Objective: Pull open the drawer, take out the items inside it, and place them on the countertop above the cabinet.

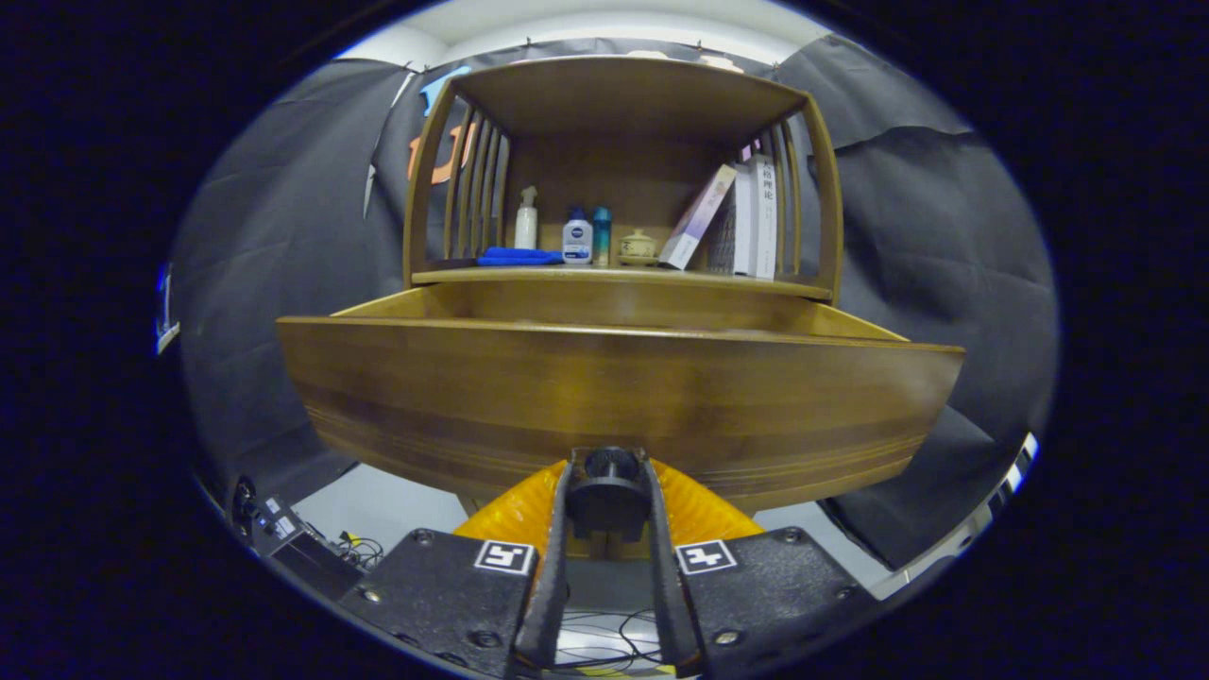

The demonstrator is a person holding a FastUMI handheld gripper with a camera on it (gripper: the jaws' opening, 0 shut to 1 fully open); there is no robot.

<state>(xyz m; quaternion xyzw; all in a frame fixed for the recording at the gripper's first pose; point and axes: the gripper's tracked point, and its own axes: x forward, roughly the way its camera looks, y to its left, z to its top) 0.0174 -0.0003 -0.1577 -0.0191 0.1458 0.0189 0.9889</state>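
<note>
gripper (609, 482) — pinching drawer knob (609, 465) | drawer (614, 397) — pulled out

Tool (609, 491) clamps knob (609, 465) of pulled-out drawer (614, 397).

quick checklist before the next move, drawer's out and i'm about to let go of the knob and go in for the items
1. Drawer pulled out from the cabinet: ok, its front stands well forward of the shelf.
2. Gripper hold on the knob: ok, both fingers press on its sides.
3. Items inside the drawer: cannot tell, the drawer front hides its inside.
4. Free space on the countertop: cannot tell; a blue cloth, bottles, a small jar and books already stand there.
5. Path up over the drawer front: ok, nothing hangs above its top edge.
</note>
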